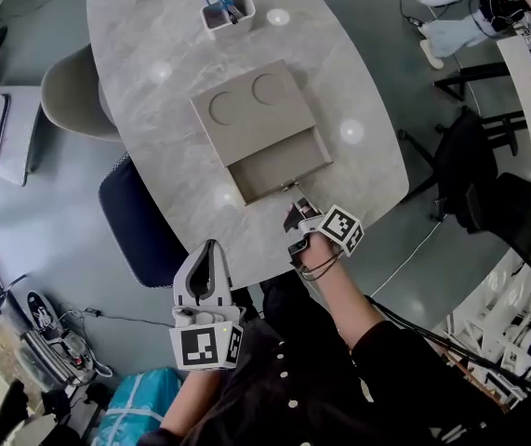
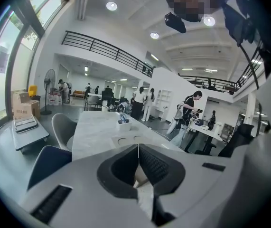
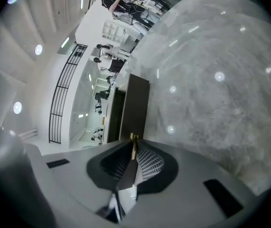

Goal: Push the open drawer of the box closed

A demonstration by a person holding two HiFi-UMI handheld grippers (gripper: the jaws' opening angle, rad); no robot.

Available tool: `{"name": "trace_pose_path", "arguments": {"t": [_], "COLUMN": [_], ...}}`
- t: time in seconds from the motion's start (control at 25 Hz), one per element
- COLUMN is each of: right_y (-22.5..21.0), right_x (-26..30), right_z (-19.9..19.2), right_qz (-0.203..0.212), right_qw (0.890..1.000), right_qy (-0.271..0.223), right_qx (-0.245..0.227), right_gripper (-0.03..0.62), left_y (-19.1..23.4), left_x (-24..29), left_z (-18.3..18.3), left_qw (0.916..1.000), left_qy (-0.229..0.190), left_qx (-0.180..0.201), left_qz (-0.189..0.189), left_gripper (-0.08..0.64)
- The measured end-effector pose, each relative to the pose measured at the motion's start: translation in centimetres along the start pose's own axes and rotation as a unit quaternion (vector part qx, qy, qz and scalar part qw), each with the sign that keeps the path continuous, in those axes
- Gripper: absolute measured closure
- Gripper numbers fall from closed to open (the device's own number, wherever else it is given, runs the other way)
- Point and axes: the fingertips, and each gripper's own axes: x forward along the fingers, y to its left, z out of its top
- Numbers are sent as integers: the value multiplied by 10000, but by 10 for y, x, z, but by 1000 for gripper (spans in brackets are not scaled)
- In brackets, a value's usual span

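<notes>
Two grippers appear in the head view. The left gripper (image 1: 211, 251) hangs off the table (image 1: 153, 35) edge. The right gripper (image 1: 295, 208) sits just before the open drawer (image 1: 279, 167) of the box (image 1: 246, 110).

Left gripper view: jaws together, empty, box well ahead.

Only the right gripper view shows the brass knob (image 3: 133, 137) at its closed jaw tips.

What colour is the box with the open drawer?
The box is plain beige-grey. The head view shows it best.

Left gripper (image 2: 138, 148) and right gripper (image 3: 134, 146), fingers (image 2: 155, 164) together.
</notes>
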Motion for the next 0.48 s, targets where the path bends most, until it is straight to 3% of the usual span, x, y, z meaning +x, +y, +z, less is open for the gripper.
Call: {"name": "trace_pose_path", "arguments": {"t": [0.48], "right_y": [26], "right_x": [42], "right_z": [7], "right_qz": [133], "right_qw": [9999], "right_qy": [15], "right_qx": [-56], "right_gripper": [565], "left_y": [11], "left_x": [9], "left_z": [-1], "left_qw": [9999], "left_qy": [26], "left_qx": [-95], "left_qz": [111], "left_gripper": [543]}}
